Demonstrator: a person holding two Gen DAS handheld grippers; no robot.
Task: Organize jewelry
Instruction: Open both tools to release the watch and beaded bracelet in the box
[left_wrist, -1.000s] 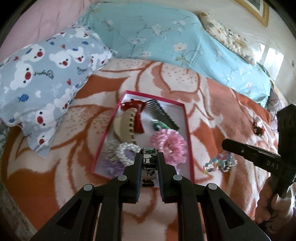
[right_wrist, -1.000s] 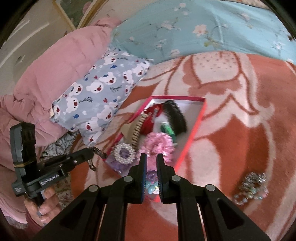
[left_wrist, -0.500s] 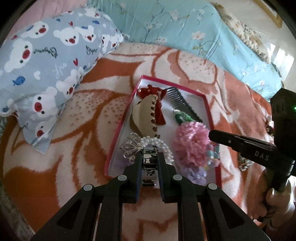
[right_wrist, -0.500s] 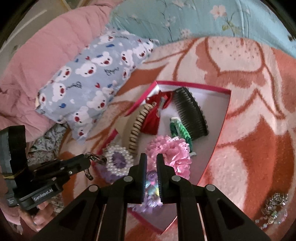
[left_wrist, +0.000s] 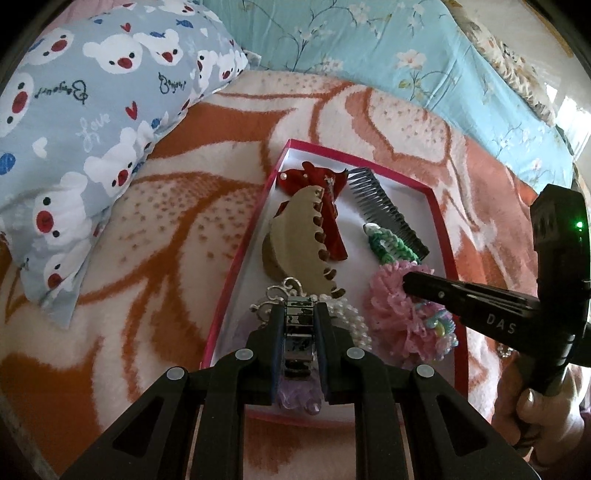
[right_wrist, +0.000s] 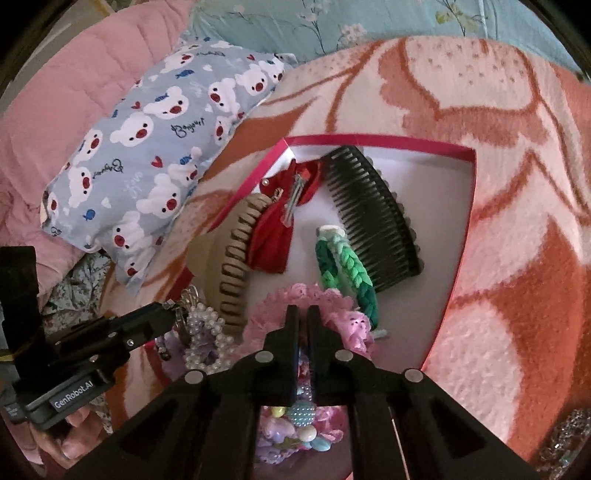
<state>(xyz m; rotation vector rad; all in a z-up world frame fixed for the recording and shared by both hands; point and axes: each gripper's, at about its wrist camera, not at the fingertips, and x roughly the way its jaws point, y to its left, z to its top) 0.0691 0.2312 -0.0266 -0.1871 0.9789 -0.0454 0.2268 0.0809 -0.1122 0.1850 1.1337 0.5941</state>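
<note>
1. Fingers of the left gripper (left_wrist: 300, 317) are clamped on a dark shiny clip (left_wrist: 298, 332), with a silver charm (left_wrist: 282, 295) sticking out in front.
2. That clip hangs over the near left corner of the red box (left_wrist: 236, 273), just above the pearl ring (left_wrist: 351, 321) and a purple bit (left_wrist: 297, 397).
3. Fingers of the right gripper (right_wrist: 303, 317) are nearly together. A bead band (right_wrist: 295, 421) sits below them. I cannot tell if they pinch it.
4. They are over the pink flower (right_wrist: 325, 306), by the near edge of the box.
5. Also in the box: a tan claw clip (left_wrist: 299, 240) along the left edge, a red bow (left_wrist: 325, 199) and a black comb (left_wrist: 388, 210) toward the far edge, and a green braid (left_wrist: 388, 240) in the middle.
6. One sparkly bracelet (right_wrist: 565, 439) lies on the blanket (left_wrist: 166, 229), outside the box, well apart from it.
7. I think the step now is to set the held things down inside the box.
8. To do it well, go low first, then let go, so nothing bounces out.
9. Pick a bare white spot if you can. The near end is crowded.
10. Keep the two grippers from bumping. They are close to each other.
</note>
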